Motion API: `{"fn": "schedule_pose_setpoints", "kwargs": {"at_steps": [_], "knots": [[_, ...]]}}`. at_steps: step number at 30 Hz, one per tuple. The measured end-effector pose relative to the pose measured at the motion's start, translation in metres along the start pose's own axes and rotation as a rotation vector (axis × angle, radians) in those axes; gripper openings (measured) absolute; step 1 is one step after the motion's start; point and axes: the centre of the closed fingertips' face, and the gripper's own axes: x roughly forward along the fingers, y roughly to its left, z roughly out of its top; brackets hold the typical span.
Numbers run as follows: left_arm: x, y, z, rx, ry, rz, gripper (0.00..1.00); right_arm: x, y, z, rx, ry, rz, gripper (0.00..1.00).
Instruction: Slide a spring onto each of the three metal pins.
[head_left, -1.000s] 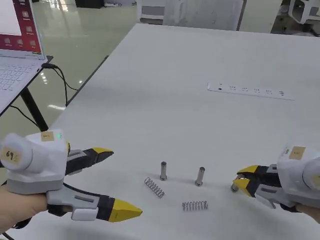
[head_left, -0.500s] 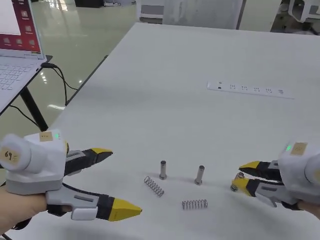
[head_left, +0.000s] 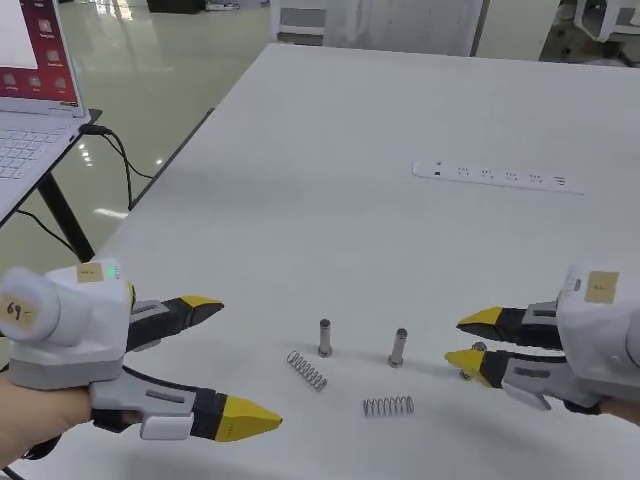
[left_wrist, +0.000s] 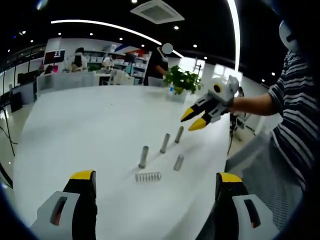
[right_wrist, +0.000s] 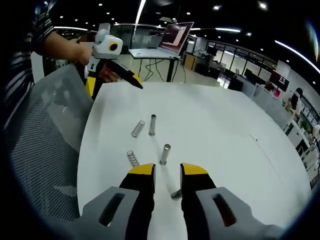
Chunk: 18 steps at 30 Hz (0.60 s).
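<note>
Since the third pin (right_wrist: 176, 194) stands near the surface's front edge between the right gripper's (right_wrist: 167, 169) narrowly parted fingers, a sideways pull could topple it. Two bare pins (head_left: 324, 337) and two loose springs (head_left: 388, 405) wait beside it. The left gripper's (head_left: 235, 360) fingers gape wide. The white surface (head_left: 400, 130) carries a power strip (head_left: 497, 178); a laptop (head_left: 30, 90) sits beyond its left edge.
</note>
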Motion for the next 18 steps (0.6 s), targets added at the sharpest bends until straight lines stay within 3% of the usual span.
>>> {"fn": "schedule_pose_setpoints", "kwargs": {"at_steps": [6, 18], "knots": [[-0.001, 0.000, 0.000, 0.002, -0.001, 0.002, 0.96, 0.006, 0.015, 0.007, -0.082, 0.017, 0.050, 0.17], [-0.003, 0.001, -0.003, 0.001, 0.004, 0.004, 0.96, 0.015, 0.033, 0.008, -0.176, 0.055, 0.122, 0.16]]}}
